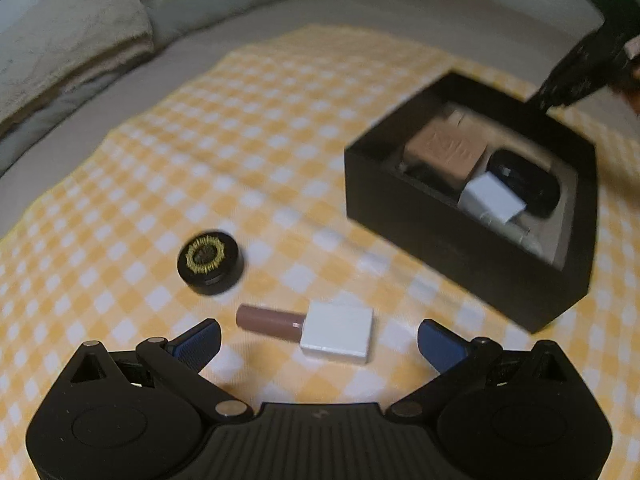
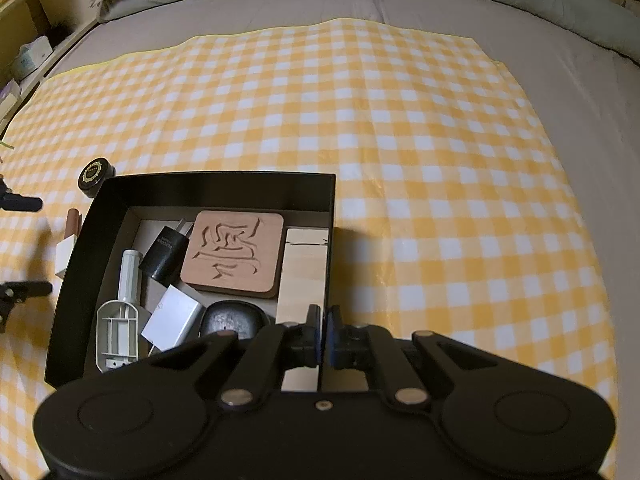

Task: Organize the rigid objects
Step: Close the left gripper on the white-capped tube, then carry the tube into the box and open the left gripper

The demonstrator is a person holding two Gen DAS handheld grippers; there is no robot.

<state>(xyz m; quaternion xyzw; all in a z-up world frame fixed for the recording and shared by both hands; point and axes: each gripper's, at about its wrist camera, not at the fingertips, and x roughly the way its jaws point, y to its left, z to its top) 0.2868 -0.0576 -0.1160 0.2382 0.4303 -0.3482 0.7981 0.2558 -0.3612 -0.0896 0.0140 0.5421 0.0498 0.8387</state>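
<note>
My left gripper (image 1: 320,338) is open and empty, low over the checked cloth. A brown tube with a white square cap (image 1: 316,330) lies between its fingers, just ahead. A round black jar with a gold pattern (image 1: 209,262) sits to its left. A black box (image 1: 472,240) stands at the right and holds a carved wooden coaster (image 2: 234,254), a white adapter (image 2: 172,316), a black plug (image 2: 164,256), a white scoop (image 2: 120,312), a dark oval stone (image 2: 234,318) and a pale wooden block (image 2: 304,276). My right gripper (image 2: 324,328) is shut on the box's right wall (image 2: 330,240).
The yellow checked cloth (image 2: 400,140) lies on a grey bed. Pillows (image 1: 68,48) lie at the far left. Wooden shelves (image 2: 28,28) stand beside the bed. The jar also shows in the right wrist view (image 2: 96,174), left of the box.
</note>
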